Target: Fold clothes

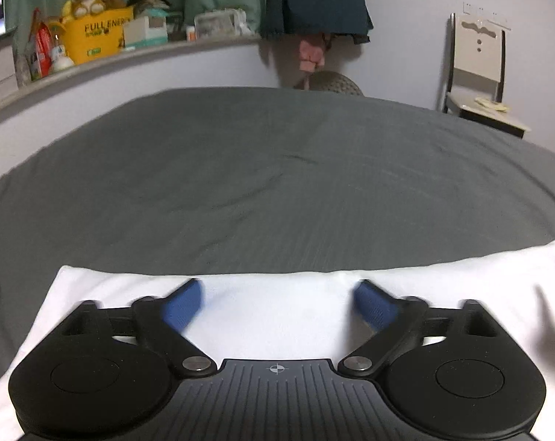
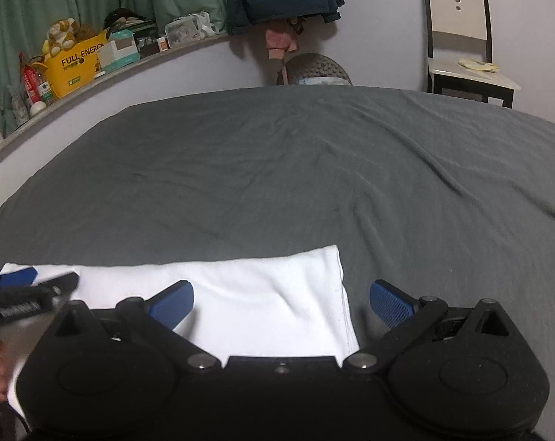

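Left wrist view: a white garment (image 1: 277, 305) lies flat as a long band at the near edge of the grey bed (image 1: 277, 169). It looks light, soft and limp, so it would sag unless taken by an edge or corner. The left gripper (image 1: 277, 303) hovers low over its middle, level, blue fingers spread apart, holding nothing.

Right wrist view: the right gripper (image 2: 281, 303) points forward over the garment's right end, straddling its side hem, fingers wide apart and empty. The left gripper's tip appears at far left.
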Demonstrator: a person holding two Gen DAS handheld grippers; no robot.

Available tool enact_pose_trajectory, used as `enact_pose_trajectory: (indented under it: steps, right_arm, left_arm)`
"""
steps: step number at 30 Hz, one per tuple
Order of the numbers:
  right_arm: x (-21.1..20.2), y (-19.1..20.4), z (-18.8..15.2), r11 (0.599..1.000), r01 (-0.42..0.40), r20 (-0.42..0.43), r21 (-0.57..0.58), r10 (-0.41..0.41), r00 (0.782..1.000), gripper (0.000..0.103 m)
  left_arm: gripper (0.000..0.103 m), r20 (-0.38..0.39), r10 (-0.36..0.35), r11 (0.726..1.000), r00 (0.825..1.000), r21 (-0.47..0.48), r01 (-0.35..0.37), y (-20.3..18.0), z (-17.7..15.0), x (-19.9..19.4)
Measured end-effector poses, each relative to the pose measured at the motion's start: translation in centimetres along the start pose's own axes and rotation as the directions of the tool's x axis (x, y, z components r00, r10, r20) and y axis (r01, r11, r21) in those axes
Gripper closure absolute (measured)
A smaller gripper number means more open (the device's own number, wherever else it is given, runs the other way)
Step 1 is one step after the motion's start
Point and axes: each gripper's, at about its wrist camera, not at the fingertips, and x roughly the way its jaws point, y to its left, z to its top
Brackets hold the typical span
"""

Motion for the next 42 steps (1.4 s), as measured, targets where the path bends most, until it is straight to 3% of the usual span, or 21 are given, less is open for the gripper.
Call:
enact_pose_trajectory:
  steps: [8, 14, 20, 26, 30, 35, 39, 42]
  right_arm:
    - [-0.1, -0.7, 0.0, 1.000, -0.002, -0.001, 0.026, 0.002, 1.000, 0.000]
    - [0.0, -0.4, -0.4, 1.000, 0.000, -0.015, -0.001, 0.000, 1.000, 0.000]
    - [0.0, -0.4, -0.7, 1.000, 0.016, -0.024, -0.008, -0.016, 1.000, 0.000]
    - [0.5, -0.1, -1.3, 0.997, 0.050, -0.038, -0.050, -0.052, 0.998, 0.000]
    - [0.5, -0.2, -1.7, 0.996, 0.063, -0.046, -0.067, -0.066, 0.997, 0.000]
    - [-0.9, -0.5, -2.2, 0.996, 0.088, -0.048, -0.033, -0.090, 0.995, 0.000]
    - [-1.3, -1.7, -2.2, 0.992, 0.102, -0.070, 0.075, -0.097, 0.993, 0.000]
    - [-1.6, -2.7, -2.2, 0.980, 0.115, -0.089, 0.162, -0.102, 0.991, 0.000]
  left_arm:
    - [0.000, 0.013, 0.010, 1.000, 1.000, 0.026, -0.011, -0.9, -0.5, -2.9]
    - [0.000, 0.022, 0.011, 0.997, 1.000, 0.081, -0.012, -1.6, -4.4, -5.2]
    - [0.000, -0.004, 0.022, 0.993, 1.000, 0.117, -0.022, -1.7, -4.8, -7.9]
    - [0.000, -0.040, -0.023, 0.996, 0.999, 0.083, 0.026, -1.0, -6.7, -9.7]
    - [0.000, -0.088, -0.037, 0.993, 0.995, 0.111, 0.047, -0.9, -6.4, -10.1]
    - [0.000, -0.098, -0.077, 0.986, 0.992, 0.143, 0.091, -0.4, -6.8, -11.3]
    - [0.000, -0.122, -0.106, 0.985, 0.987, 0.121, 0.121, 0.1, -5.9, -12.0]
    - [0.000, -0.114, -0.172, 0.976, 0.978, 0.115, 0.185, 0.7, -5.0, -13.3]
